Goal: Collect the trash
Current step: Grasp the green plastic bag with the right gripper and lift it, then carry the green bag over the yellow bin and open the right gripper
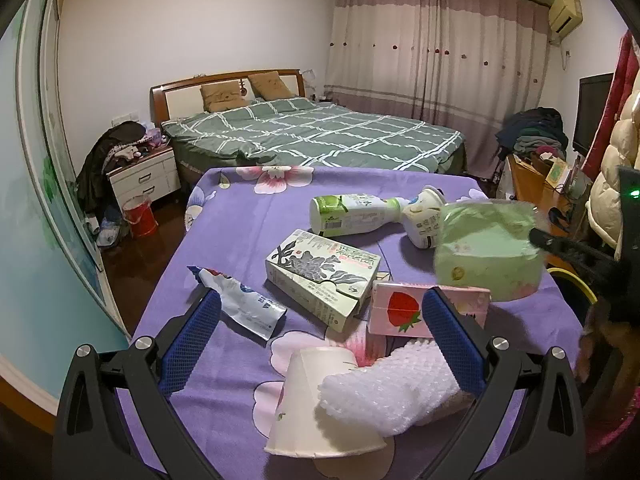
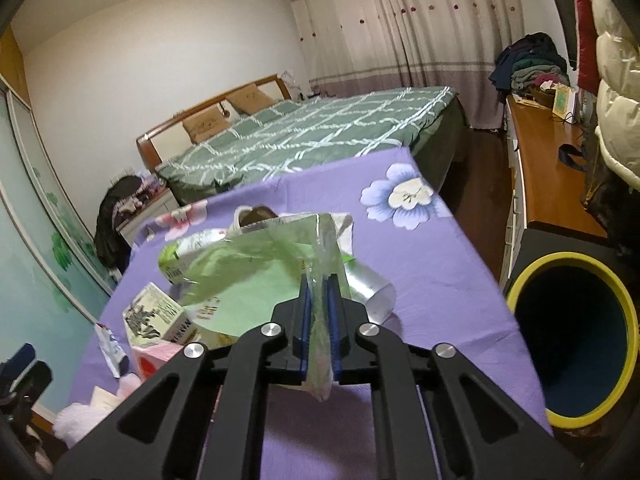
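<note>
Two grippers working over the purple flowered worktop (image 1: 248, 216), each in a different state. Pinching the clear end flap of the green tissue pack (image 2: 248, 280) between the nearly closed fingers of the right gripper (image 2: 320, 300), with the film crushed flat between the blue pads and the pack's bulk hanging ahead and to the left of them, seemingly just off the cloth. Lying low and to the right of that grip, beside the worktop's edge: the yellow-rimmed bin (image 2: 572, 344), mouth tilted toward the camera (probably the drop point, so a swing rightward with the pack's long side trailing). Hovering wide open and holding nothing, the left gripper (image 1: 320, 340), with the white paper cup (image 1: 316, 404) on its side and the bubble wrap (image 1: 392, 392) lying between its fingers but not touched. Waiting farther out on the cloth: a floral carton (image 1: 320, 276), a strawberry carton (image 1: 404, 312), a crumpled wrapper (image 1: 244, 304) and two bottles (image 1: 356, 216).
</note>
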### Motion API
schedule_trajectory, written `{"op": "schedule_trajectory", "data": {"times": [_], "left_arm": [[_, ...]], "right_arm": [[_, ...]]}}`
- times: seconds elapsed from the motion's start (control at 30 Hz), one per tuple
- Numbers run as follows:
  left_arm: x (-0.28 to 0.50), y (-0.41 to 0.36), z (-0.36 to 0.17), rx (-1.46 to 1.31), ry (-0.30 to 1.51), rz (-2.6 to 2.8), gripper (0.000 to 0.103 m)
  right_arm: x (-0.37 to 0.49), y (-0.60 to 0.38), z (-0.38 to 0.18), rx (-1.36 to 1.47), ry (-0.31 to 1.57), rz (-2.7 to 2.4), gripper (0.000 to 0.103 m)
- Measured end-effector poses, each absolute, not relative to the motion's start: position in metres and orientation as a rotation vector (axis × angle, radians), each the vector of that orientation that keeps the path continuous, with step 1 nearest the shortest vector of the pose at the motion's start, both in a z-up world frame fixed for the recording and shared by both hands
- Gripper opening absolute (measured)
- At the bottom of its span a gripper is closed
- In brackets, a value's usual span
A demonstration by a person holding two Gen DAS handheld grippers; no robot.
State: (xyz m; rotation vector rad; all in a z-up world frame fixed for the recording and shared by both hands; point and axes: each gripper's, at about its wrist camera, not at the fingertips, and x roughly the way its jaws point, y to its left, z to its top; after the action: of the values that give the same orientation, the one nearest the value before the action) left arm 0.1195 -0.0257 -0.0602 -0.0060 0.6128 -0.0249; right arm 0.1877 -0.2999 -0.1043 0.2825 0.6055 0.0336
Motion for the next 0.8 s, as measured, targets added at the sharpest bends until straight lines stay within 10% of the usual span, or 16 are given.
{"op": "schedule_trajectory", "data": {"times": [0.8], "left_arm": [[0.102, -0.052, -0.057, 0.028, 0.605, -0.063, 0.099]], "right_arm": [[0.107, -0.474, -0.104, 0.412, 0.504, -0.379, 0.008]]}}
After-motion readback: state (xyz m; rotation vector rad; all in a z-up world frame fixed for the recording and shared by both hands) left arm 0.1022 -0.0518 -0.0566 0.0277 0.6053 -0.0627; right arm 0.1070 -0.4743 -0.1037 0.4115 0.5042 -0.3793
